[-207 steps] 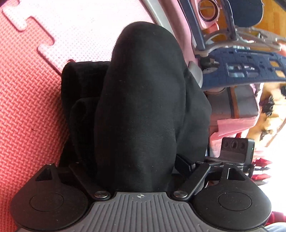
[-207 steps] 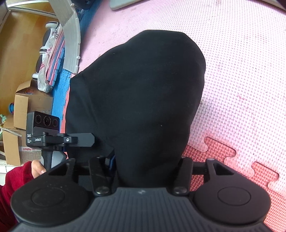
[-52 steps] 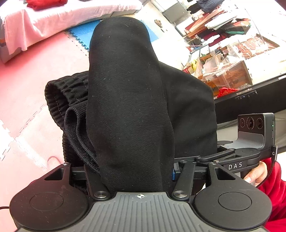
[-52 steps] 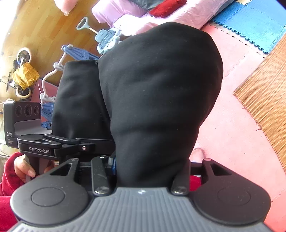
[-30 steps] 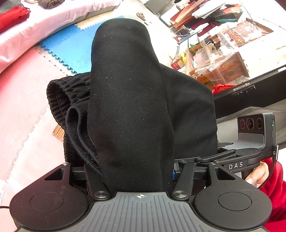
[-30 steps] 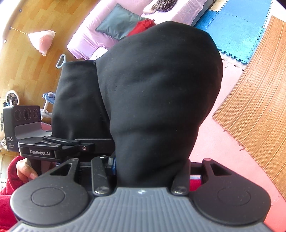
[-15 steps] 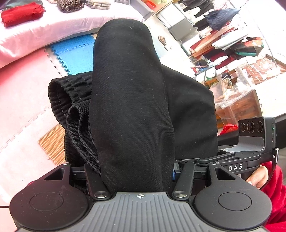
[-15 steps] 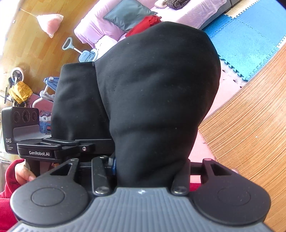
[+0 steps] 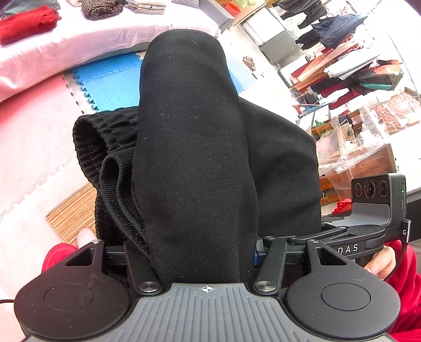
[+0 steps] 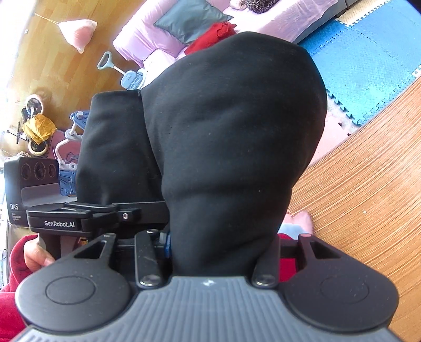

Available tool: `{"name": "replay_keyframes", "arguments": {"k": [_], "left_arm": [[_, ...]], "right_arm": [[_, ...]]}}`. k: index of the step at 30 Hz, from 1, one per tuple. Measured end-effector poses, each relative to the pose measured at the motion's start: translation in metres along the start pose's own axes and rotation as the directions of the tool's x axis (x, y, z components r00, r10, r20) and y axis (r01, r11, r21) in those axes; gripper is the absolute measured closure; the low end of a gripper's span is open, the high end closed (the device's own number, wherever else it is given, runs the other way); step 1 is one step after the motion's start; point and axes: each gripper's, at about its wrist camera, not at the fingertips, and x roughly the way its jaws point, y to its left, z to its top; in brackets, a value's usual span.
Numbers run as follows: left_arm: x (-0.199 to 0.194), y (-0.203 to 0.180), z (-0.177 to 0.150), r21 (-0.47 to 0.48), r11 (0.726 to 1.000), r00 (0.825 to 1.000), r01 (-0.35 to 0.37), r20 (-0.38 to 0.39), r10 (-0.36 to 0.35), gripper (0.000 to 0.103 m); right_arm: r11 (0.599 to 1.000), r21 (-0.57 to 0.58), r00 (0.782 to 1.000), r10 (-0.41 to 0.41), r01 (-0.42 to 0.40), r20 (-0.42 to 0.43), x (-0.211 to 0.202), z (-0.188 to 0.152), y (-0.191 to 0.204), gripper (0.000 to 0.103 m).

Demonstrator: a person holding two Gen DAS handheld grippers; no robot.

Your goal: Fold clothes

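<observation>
Lifted up high off the pink foam floor mat (image 9: 31, 147), which filled both views close up at the start and now lies far below. Turned to face the room: pink bed (image 9: 79, 39) with a red cloth (image 9: 26, 23) now ahead of the left claw (image 9: 200, 231), blue mat (image 10: 368, 65) and bamboo mat (image 10: 368, 184) now under the right claw (image 10: 221, 236). Bamboo mat bigger than a moment ago. Bed nearer too.

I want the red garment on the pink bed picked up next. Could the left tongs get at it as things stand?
Probably not: the left tongs look shut on the black garment, whose cloth hides both fingers, and the red garment lies well beyond on the pink bed.
</observation>
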Motion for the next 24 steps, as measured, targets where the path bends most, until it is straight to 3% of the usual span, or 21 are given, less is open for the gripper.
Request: {"name": "replay_keyframes", "arguments": {"k": [6,15,24], "left_arm": [[0.069,-0.012,0.097,0.065,0.997,0.997,0.037,-0.076,-0.032,0.047],[0.157,-0.032,0.254,0.182,0.976,0.982,0.120,-0.164,-0.090,0.047],[0.218,-0.046,0.361,0.207,0.971,0.975,0.122,-0.207,-0.078,0.047]], "right_arm": [[0.998,0.064,0.999,0.001,-0.004,0.043,-0.014,0.034,-0.043,0.057],[0.985,0.169,0.985,-0.055,0.027,0.163,-0.070,0.108,-0.098,0.057],[0.975,0.223,0.978,-0.059,0.013,0.200,-0.102,0.143,-0.141,0.057]]}}
